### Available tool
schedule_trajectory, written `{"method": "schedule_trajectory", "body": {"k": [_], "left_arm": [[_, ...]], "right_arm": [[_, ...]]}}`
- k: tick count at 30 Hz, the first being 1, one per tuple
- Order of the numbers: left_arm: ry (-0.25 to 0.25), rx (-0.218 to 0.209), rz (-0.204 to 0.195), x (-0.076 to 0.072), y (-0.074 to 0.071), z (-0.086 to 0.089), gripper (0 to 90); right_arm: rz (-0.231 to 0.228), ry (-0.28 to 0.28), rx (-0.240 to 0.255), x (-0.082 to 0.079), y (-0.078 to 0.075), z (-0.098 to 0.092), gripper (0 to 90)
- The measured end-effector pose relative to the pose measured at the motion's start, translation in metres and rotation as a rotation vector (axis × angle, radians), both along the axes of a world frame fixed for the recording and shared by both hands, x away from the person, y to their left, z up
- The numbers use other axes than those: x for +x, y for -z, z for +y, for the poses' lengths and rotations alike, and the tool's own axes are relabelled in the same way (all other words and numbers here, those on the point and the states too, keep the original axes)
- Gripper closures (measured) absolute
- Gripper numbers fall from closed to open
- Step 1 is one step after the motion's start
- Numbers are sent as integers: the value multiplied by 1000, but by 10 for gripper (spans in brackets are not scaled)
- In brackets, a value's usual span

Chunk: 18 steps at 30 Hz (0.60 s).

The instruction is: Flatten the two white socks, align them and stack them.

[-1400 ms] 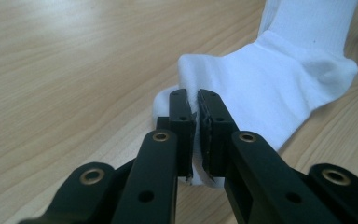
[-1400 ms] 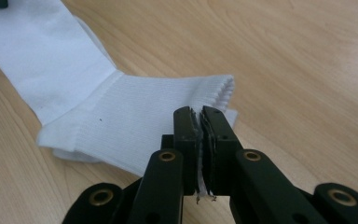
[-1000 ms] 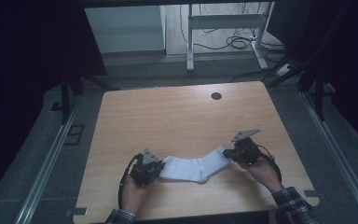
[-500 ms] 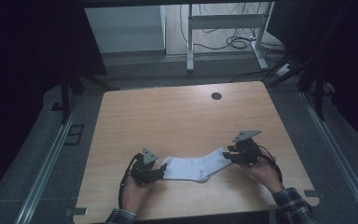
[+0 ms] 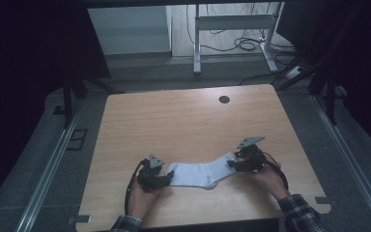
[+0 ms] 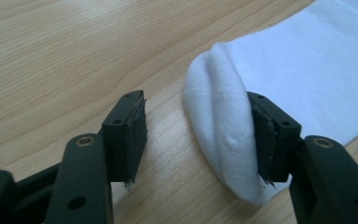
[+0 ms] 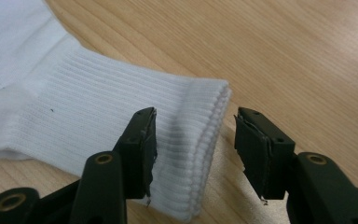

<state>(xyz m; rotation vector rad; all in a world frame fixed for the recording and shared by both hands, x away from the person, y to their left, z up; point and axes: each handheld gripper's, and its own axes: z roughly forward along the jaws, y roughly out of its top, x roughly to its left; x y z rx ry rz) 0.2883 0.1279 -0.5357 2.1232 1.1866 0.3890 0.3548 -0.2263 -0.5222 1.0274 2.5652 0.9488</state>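
Note:
A white sock [image 5: 200, 173] lies flat on the wooden table [image 5: 183, 121], near its front edge. My left gripper [image 5: 166, 178] sits at the toe end. Its jaws have just been opening and stand apart. The toe [image 6: 223, 116] lies between them, against one pad and clear of the other. My right gripper [image 5: 232, 163] is at the ribbed cuff [image 7: 200, 121]. Its jaws have just been opening too, and the cuff's edge lies loose between them, with neither pad pressing on it.
A dark round hole [image 5: 224, 99] sits in the table's far right part. Beyond the far edge stand the white legs of another frame [image 5: 196, 43], with cables [image 5: 244, 44] on the floor. Metal rails [image 5: 53, 164] run along both sides of the table.
Both grippers have let go of the sock's ends, their jaws now apart. The sock has settled flat on the table. The hands have hardly moved.

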Motion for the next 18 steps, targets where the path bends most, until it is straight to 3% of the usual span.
{"method": "schedule_trajectory", "body": {"k": [4, 6, 8, 11, 18], "left_arm": [[39, -29, 10, 1, 0, 1, 575], [62, -36, 23, 3, 0, 1, 721], [74, -41, 31, 4, -1, -1, 765], [78, -30, 29, 6, -2, -5, 815], [75, -30, 19, 7, -4, -6, 827]], "right_arm": [[22, -9, 14, 0, 1, 0, 584], [34, -4, 14, -2, 0, 2, 699], [36, -8, 13, -2, 0, 2, 730], [41, -4, 3, -3, -2, 5, 769], [33, -7, 2, -4, -4, 4, 780]]}}
